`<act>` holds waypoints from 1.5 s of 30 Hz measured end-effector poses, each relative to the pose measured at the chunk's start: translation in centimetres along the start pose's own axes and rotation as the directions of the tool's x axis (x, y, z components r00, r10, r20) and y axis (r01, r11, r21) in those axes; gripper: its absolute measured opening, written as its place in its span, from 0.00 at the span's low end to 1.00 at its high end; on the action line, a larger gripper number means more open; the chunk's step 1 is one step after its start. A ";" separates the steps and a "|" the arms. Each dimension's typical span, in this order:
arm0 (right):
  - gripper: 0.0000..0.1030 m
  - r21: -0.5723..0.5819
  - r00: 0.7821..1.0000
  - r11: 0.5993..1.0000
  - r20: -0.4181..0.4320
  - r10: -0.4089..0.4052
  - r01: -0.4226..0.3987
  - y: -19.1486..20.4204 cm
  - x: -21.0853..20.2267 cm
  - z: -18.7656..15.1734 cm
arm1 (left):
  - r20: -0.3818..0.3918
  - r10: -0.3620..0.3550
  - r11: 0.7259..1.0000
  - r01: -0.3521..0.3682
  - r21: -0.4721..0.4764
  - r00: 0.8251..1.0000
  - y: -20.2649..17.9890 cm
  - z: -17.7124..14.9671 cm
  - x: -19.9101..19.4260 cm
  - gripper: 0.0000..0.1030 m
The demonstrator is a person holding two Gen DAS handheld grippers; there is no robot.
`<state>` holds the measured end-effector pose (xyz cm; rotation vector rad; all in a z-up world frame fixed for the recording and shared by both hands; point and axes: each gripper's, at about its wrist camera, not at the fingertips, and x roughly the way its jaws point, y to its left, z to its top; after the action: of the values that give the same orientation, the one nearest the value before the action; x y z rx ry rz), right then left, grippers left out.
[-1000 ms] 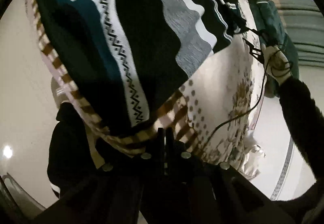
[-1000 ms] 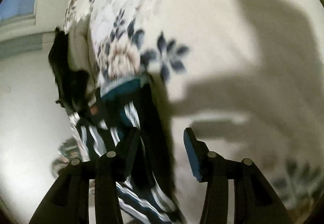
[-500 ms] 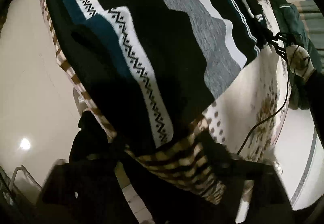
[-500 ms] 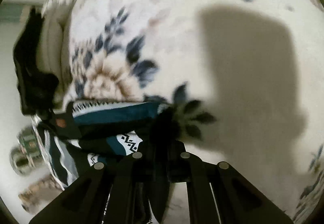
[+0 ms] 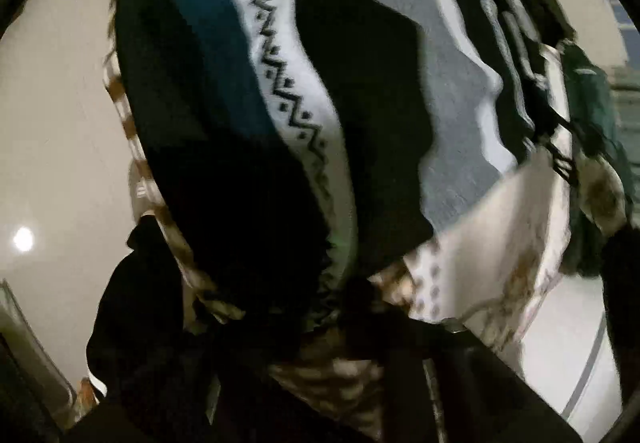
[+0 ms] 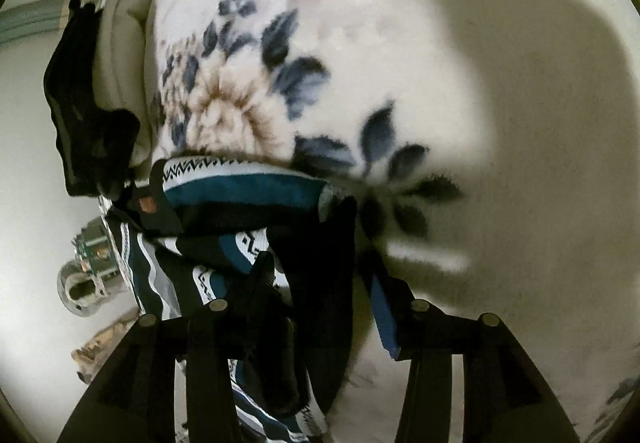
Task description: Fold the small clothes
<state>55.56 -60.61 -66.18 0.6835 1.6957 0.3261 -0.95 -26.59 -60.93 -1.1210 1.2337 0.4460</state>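
Knit, soft, banded black, teal, grey and white with zigzag trim: sweater (image 5: 304,91) fills left wrist view, over floral blanket (image 5: 492,243). Left gripper (image 5: 360,307) dark, blurred, closed on sweater's hem.

Right wrist view: right gripper (image 6: 320,283) jaws opening, black fold between them, near pile's right edge.

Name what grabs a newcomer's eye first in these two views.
The striped sweater, with black, teal, grey and white zigzag bands, fills most of the left wrist view and bunches at lower left of the right one. Behind it spreads the cream floral blanket, blue leaves around a tan flower, crossed by a broad shadow.
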 end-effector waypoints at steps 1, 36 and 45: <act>0.47 -0.005 1.000 1.000 0.000 -0.002 0.002 0.1 0.1 0.0 | -0.008 0.010 0.999 -0.010 0.040 1.000 -0.6 -0.7 -0.2 0.05; 0.54 -0.042 0.995 0.999 -0.103 0.004 -0.008 0.0 0.6 -5.2 | 0.094 -0.045 0.988 0.058 -0.142 0.995 5.8 5.6 -3.7 0.00; 0.54 -0.060 0.999 0.998 -0.032 0.005 -0.006 0.6 -0.8 -2.6 | -0.059 -0.313 0.935 0.297 -0.195 0.948 6.1 3.0 -2.3 0.74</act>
<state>53.28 -60.23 -64.60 0.6414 1.7071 0.3924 -4.95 -20.71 -61.72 -1.4793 1.0852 0.2786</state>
